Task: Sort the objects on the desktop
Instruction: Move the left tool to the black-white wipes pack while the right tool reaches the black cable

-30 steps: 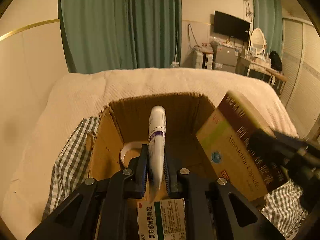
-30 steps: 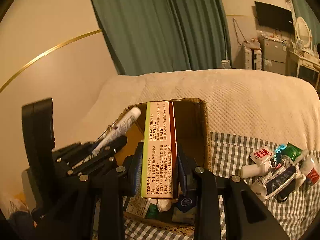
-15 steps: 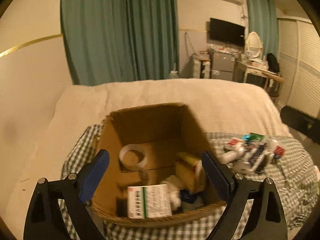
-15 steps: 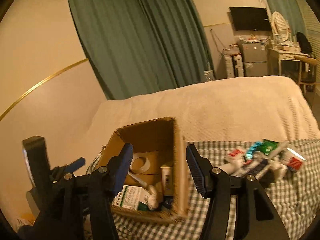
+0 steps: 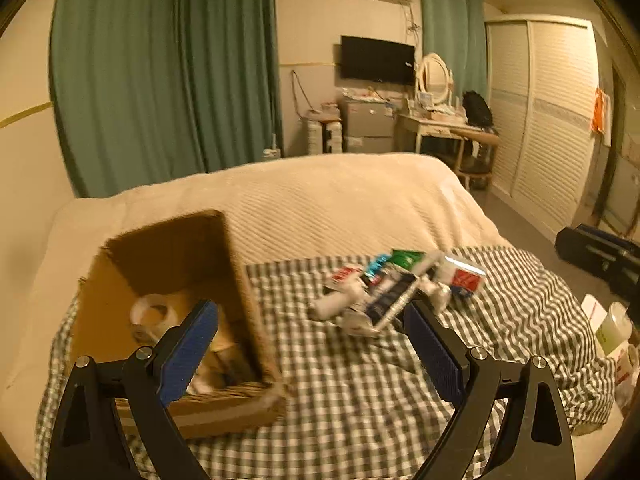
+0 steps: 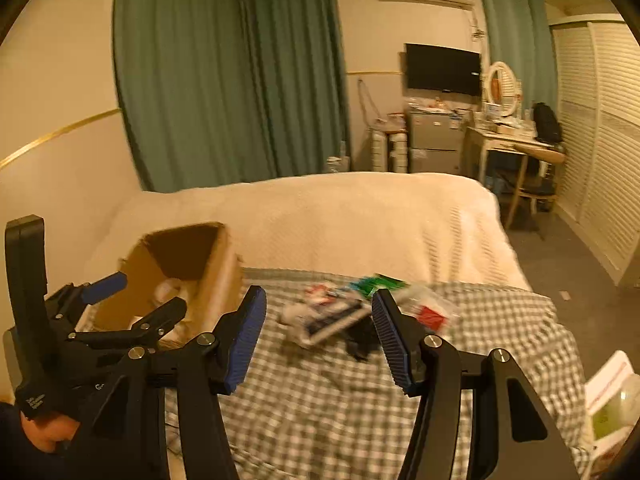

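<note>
Lying beyond empty left claw (image 5: pixel 312 348): tubes (image 5: pixel 396 292)

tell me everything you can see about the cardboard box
The cardboard box is plain brown corrugated card, open at the top, its rims rough and frayed. It sits on the checked cloth over the bed, left of the pile of tubes and packets. Inside lie a roll of tape and blurred small packages. Neither tool touches it.

Bare checked cloth (image 5: pixel 360 392) ahead — cardboard box (image 5: pixel 240 300) wall left (item pile (image 5: pixel 396 292) beyond).
</note>
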`<state>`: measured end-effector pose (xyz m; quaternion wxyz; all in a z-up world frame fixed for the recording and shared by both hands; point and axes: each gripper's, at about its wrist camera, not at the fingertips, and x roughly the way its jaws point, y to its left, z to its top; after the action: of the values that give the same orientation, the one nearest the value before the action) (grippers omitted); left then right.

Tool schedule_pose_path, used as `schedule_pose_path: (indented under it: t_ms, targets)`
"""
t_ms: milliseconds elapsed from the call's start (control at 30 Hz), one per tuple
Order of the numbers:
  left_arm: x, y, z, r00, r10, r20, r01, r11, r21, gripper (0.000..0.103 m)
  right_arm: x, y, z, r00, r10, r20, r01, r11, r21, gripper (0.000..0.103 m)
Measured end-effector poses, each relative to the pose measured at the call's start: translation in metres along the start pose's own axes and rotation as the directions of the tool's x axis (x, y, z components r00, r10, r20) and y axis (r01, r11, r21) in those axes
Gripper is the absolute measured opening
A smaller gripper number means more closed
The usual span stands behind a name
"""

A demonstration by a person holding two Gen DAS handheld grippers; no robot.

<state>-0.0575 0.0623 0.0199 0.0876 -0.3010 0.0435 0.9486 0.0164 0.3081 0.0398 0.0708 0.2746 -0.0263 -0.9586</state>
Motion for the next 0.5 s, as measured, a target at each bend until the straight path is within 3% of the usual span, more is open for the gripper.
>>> schedule_pose_path:
  t_ms: [200, 500]
  targets:
    - [0.049, -0.031, -0.026, 0.994, -0.069, -0.079, 0.069, 0.998, -0.007, 0.096, 0.017, -0.048, -0.025, 0.999, -0.035, -0.023, 0.037, 0.996, 0.086, 0.055]
    - [0.141, -0.062, -0.053, 0.985, -0.097, -0.142, 0.103, 0.994, 0.042, 0.096, 0.107, -0.085, -0.08, 0.992, -0.026, -0.126, 0.047, 0.985, 0.165, 0.055]
